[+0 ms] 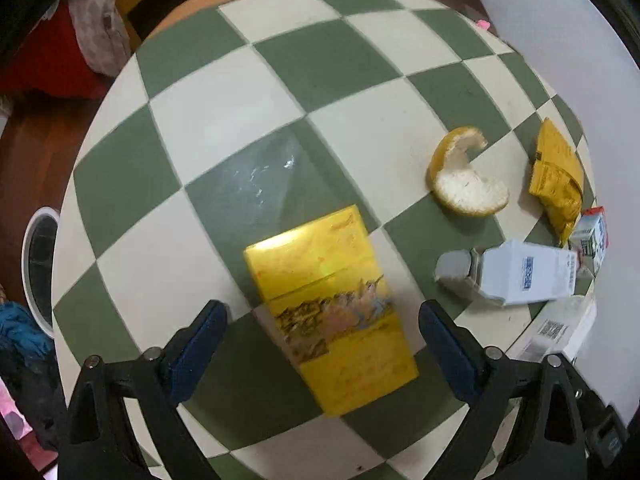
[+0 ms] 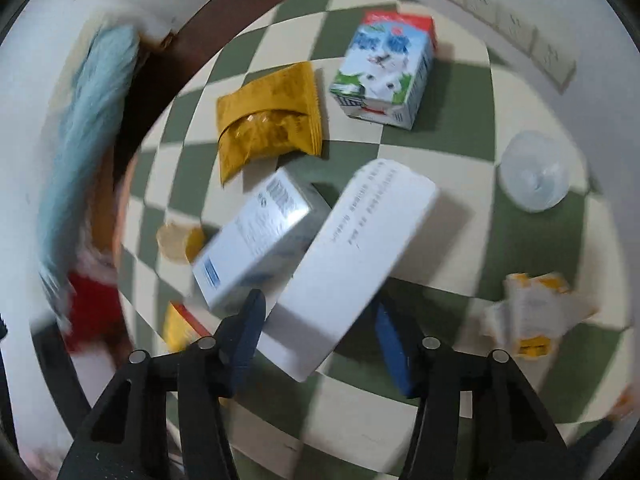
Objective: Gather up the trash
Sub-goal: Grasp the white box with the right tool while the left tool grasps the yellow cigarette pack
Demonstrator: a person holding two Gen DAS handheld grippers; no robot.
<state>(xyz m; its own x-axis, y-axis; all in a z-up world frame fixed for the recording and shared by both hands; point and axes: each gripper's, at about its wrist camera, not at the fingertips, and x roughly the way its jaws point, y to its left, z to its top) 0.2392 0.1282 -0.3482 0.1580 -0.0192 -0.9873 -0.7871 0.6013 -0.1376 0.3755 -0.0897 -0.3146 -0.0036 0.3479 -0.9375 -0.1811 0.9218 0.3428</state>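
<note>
Trash lies scattered over a green-and-cream checkered table (image 1: 280, 60), seen from both grippers. Between the spread jaws of the left gripper (image 1: 322, 344) sits a yellow box (image 1: 332, 304), flat on the table, its near end reaching in between the fingers; neither pad touches it. Ahead and right of those jaws a piece of orange peel (image 1: 464, 176) rests white side up, with a crumpled gold wrapper (image 1: 554, 176) just beyond it. Nearer on the right a white carton (image 1: 516, 276) lies on its side, and past it, at the table's edge, part of a milk carton (image 1: 592, 240) shows. A white bin (image 1: 38, 268) stands off the table to the left. The right gripper (image 2: 320, 340) also has its jaws apart, and a long white box (image 2: 352, 264) sits tilted between them; motion blur makes it impossible to tell whether the pads touch it. The white carton (image 2: 256, 240) lies just beside that box, left of the jaws, touching or overlapping it. Ahead are the gold wrapper (image 2: 272, 116) and the upright milk carton (image 2: 384, 68). Far to the right sit a clear round lid (image 2: 534, 176) and a crumpled white-and-yellow wrapper (image 2: 536, 316). The peel (image 2: 178, 242) and yellow box (image 2: 180, 328) show at far left.
</note>
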